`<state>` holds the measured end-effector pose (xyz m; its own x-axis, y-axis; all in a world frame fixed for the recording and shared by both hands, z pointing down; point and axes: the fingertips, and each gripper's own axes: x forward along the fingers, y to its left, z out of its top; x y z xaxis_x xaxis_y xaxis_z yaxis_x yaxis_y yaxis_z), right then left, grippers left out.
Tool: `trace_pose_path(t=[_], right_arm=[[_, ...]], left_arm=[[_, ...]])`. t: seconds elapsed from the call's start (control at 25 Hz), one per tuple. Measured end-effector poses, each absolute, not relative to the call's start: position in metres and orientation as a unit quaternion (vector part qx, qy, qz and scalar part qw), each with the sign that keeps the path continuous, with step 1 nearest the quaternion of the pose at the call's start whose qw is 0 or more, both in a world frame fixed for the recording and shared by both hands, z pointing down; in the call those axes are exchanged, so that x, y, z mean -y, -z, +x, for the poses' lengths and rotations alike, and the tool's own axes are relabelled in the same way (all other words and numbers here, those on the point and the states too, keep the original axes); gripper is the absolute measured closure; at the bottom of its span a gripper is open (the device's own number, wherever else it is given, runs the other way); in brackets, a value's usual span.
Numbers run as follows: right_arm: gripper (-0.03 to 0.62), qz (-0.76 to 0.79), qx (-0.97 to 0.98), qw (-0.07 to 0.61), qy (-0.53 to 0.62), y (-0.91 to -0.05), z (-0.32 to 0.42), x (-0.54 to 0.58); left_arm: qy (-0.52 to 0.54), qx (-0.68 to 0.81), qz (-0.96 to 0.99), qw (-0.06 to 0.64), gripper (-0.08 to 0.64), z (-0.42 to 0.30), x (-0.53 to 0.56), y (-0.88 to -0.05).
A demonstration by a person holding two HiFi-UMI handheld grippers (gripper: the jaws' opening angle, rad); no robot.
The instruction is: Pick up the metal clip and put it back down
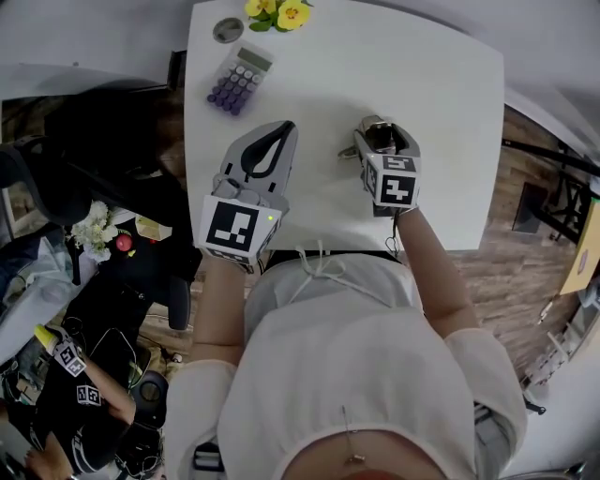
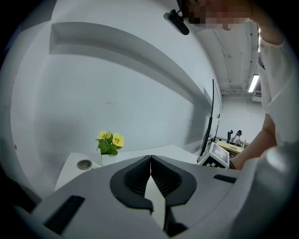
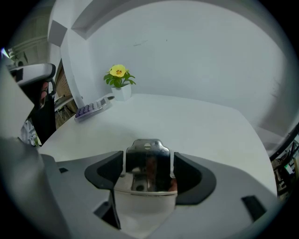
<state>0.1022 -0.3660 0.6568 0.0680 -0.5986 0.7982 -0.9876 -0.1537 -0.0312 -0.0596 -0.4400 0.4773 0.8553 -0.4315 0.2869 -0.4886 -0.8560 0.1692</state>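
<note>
Down past the left edge of the counter (image 1: 450, 112) lies a dark clutter on the floor, with a bunch of white flowers (image 1: 94, 225) and a small red round thing (image 1: 124, 243) beside it. At the counter's far left corner sits a small round grey disc (image 1: 228, 30), with the purple-keyed calculator (image 1: 239, 80) near it, a little closer to me. Just right of the disc stand the yellow flowers (image 1: 277, 11), which the right gripper view shows sitting in a white pot. My left gripper (image 1: 281, 129) is over the near left part of the counter, well short of the calculator. Its jaws are closed, their dark ribbed pads meeting at the tips with nothing between them. In the left gripper view it points over the counter towards the disc and the flowers. To its right, well apart from it, my right gripper (image 1: 386, 124) is over the middle of the counter near the front edge. The metal clip (image 1: 373, 142) stands upright between its jaws, its shiny handle with the small hole rising above the pads. The jaws are spread wide, with each pad just beside the clip's flank and, as far as I can make out, not pressing on it. I cannot tell whether the clip's foot rests on the counter. Beyond the clip, the white top runs bare to the wall.
</note>
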Motion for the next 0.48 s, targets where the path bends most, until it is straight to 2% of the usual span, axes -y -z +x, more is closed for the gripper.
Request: trace_pose_path(t=[0.08, 0.28, 0.48], right_arm=[[0.224, 0.678, 0.593, 0.273, -0.338, -0.648, 0.103, 0.366], [0.223, 0.688, 0.623, 0.236, -0.287, -0.602, 0.103, 0.365], [0.343, 0.708, 0.653, 0.176, -0.204, -0.532, 0.107, 0.354]], left_arm=[[-0.119, 0.240, 0.956, 0.115, 0.541, -0.059, 0.437, -0.474], [-0.109, 0.247, 0.958, 0.101, 0.541, -0.059, 0.426, -0.455], [-0.098, 0.248, 0.961, 0.077, 0.541, -0.060, 0.407, -0.425]])
